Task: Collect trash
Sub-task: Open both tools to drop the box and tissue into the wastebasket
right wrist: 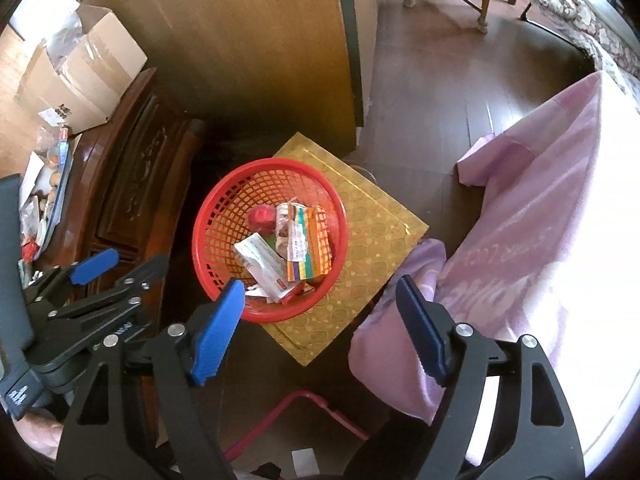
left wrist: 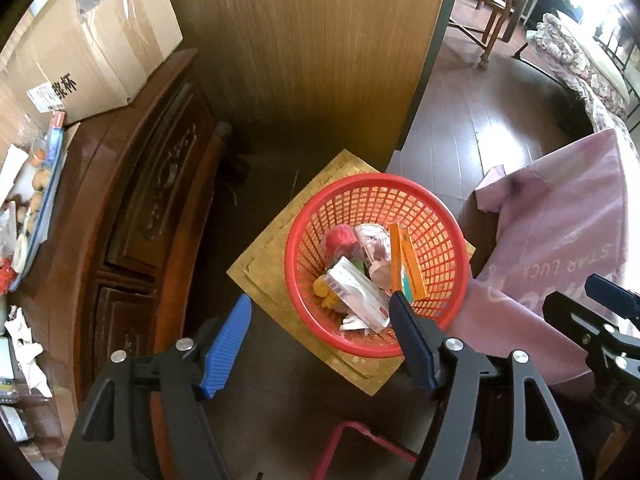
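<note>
Left wrist view: left gripper spread wide, empty, above the basket's 7 o'clock rim.
Right gripper: likewise agape, holding nothing.
Trash: boxes and wrappers lie inside round red plastic mesh basket, seemingly gathered for disposal.
Support: gold patterned flat box underneath.

1. The left gripper's dark-blue finger covers the near inner wall of the red mesh basket and the lower end of the orange carton.
2. Print on the white box is too small to read.
3. The pink frame on the floor is cut off behind the gripper bodies.
4. Items on the cabinet-top tray blur at the frame's edge.
</note>
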Demonstrator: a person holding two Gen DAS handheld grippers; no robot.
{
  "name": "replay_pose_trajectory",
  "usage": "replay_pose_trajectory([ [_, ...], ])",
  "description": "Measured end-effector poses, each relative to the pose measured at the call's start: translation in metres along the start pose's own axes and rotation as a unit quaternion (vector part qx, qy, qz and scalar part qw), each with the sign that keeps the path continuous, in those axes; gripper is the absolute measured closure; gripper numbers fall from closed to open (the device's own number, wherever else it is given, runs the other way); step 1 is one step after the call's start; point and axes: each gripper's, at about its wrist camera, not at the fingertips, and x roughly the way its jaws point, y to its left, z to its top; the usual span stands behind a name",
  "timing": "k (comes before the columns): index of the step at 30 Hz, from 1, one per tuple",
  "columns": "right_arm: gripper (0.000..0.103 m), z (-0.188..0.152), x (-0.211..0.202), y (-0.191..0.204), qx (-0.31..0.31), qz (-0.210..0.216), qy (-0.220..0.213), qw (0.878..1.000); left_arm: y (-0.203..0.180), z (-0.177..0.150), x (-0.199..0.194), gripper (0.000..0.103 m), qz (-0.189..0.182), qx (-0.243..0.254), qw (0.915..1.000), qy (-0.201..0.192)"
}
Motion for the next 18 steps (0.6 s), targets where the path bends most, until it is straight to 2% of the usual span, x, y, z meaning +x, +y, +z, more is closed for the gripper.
replay_pose_trajectory([
  [18, 0.022, -0.0007, -0.0013, -0.0023, 0.005, 0.004, 0.001, 1.000, -0.0079, 0.0000, -0.0089, 0.031, -0.002, 0.004, 1.0000, -0.003],
])
